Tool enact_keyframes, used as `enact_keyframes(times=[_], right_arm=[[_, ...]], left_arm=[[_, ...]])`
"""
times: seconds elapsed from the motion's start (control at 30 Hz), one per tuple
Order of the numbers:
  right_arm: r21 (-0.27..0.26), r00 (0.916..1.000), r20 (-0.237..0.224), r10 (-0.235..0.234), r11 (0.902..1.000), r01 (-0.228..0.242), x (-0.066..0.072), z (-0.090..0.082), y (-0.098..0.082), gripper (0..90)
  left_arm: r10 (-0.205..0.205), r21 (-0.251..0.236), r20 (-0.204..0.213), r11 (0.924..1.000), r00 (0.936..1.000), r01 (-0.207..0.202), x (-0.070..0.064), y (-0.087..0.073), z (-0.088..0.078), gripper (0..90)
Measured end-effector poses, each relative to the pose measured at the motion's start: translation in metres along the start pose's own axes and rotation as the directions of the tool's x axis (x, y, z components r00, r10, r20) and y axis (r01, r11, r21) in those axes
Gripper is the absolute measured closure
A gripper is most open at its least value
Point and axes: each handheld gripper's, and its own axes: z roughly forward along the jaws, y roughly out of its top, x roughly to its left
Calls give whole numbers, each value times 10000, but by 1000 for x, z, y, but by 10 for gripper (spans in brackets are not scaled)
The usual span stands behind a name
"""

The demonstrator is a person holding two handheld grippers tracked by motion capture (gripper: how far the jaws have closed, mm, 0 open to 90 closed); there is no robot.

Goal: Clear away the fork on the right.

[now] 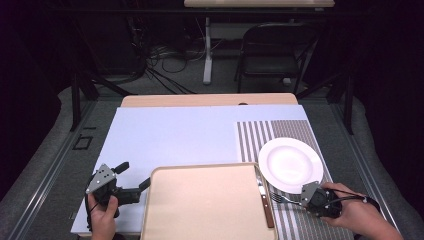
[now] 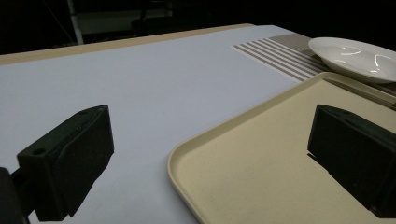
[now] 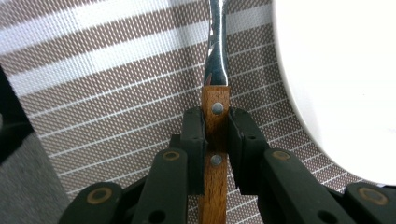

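Right gripper view has it plainly: your right gripper (image 3: 215, 135) has its fingers (image 3: 194, 140) clamped on the wooden, riveted handle of a fork (image 3: 215, 112), pads pressing both flat sides so the handle can't twist. The steel neck runs straight ahead from the fingers, over the striped placemat (image 3: 116, 93), with the white plate (image 3: 341, 84) close alongside. From the high view, the fork (image 1: 286, 200) lies low over the placemat near the tabletop's near right corner, just off the near rim of the plate (image 1: 291, 164); its long axis runs roughly along the near edge, tines pointing toward the tray (image 1: 205, 205), handle end in your gripper (image 1: 311, 196). A wooden-handled knife (image 1: 265, 200) rests along the tray's right rim, lengthwise front to back. That looks like a place setting being laid beside the plate. Your left gripper (image 1: 131, 179) waits at the tray's left edge, fingers (image 2: 70, 163) spread wide, holding nothing, straddling the tray's corner (image 2: 187, 154).
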Motion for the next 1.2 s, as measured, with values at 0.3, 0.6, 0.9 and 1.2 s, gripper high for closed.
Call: enact_keyframes(times=[0.3,0.6,0.9,1.2], right_arm=[[-502,9939,-250,1071,9929,-1082,-2,-7,5,776],[-1081,9493,-862,3023,9444,-3106,-4,-12,10,776],[-1269,8929,-1227,4332,8855,-4470,-5,-26,18,776],[-1930,8221,-1916,5361,8007,-5672,-8,-36,29,776]], left_arm=[[-47,38,-8,10000,10000,47,0,0,0,4],[7,38,-18,10000,10000,-7,0,0,0,4],[10,63,1,10000,10000,-10,0,0,0,4],[22,44,-14,10000,10000,-22,1,0,0,4]])
